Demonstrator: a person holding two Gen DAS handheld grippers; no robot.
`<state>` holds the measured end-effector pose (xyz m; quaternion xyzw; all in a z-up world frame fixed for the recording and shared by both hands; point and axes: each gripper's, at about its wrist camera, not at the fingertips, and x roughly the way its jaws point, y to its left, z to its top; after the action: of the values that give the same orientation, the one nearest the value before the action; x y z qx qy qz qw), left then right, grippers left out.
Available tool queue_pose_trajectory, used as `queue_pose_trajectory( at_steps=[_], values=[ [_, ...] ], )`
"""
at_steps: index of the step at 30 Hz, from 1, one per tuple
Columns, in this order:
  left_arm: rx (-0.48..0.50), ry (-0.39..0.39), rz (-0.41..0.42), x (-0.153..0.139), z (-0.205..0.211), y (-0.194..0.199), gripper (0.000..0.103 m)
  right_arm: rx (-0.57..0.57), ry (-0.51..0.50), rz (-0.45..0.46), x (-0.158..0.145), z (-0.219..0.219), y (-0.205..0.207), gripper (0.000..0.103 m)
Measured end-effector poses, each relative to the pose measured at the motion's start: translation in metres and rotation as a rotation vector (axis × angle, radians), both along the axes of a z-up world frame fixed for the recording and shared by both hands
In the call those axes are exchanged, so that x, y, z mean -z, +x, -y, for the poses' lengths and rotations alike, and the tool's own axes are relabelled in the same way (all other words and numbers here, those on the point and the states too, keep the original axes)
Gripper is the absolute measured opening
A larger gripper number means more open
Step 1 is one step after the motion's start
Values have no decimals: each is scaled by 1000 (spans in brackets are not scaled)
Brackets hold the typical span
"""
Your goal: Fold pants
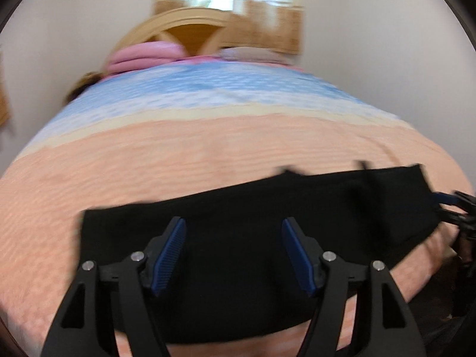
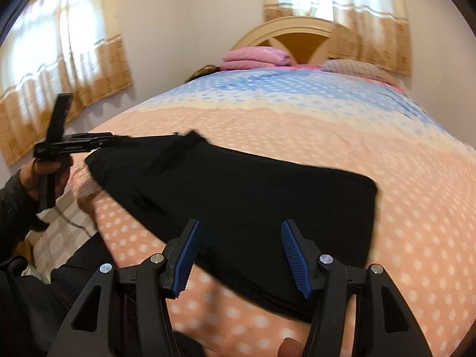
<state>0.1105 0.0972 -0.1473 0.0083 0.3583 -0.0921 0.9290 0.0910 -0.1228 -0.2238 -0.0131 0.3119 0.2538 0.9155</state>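
Observation:
Black pants point(image 1: 267, 202) lie flat across the near part of the bed, folded into a long dark band. My left gripper point(image 1: 232, 221) hovers over their middle, open, with nothing between its blue pads point(image 1: 169, 255). In the right wrist view the pants point(image 2: 253, 187) run from upper left to right, and a drawstring shows near their far left end. My right gripper point(image 2: 240, 223) is open above their near edge and holds nothing. The left gripper point(image 2: 101, 138) appears there side-on by the pants' left end. The right gripper point(image 1: 449, 205) shows at the pants' right end.
The bedspread point(image 2: 386, 178) is peach with white dots, turning blue farther off. Pink folded bedding point(image 2: 255, 56) and a pillow point(image 2: 351, 67) lie by the wooden headboard point(image 1: 193, 26). A hand point(image 2: 44, 175) grips the left tool. Curtained windows point(image 2: 59, 59) line the walls.

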Motion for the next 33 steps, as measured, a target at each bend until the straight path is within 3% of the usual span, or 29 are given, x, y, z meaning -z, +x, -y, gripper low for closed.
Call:
queue_pose_trajectory(
  at_steps=[5,9,14,17,20,23,27,29,31,33],
  values=[
    [-194,-33,-9,15,-71,-5,70,-127,-5,21,-12,-55,9,58],
    [-261,-80,-37,33,-94,-5,70,-200,-35,28,-12,-94,17,58],
    [-248,-151,-76,52,-102,-8,70,-265,-119,-131,28,-124,31,58],
    [-227,-155,-61,54,-95,-11,77,-271,-143,-77,28,-123,19,58],
    [-221,-150,-60,54,-92,-8,79,-280,-60,-78,15,-111,13,58],
    [-218,-168,-62,55,-94,-5,80,-276,-54,-27,4,-103,1,58],
    [-226,-148,-70,55,-97,-3,68,-271,-31,-8,1,-95,-10,58],
    [-240,-185,-78,55,-106,-3,61,-270,-18,-1,4,-90,-15,58],
    [-247,-248,-87,54,-117,-5,47,-264,-7,-1,8,-85,-17,58],
    [-235,-273,-94,54,-120,-6,41,-257,6,-8,14,-82,-17,58]
  ],
)
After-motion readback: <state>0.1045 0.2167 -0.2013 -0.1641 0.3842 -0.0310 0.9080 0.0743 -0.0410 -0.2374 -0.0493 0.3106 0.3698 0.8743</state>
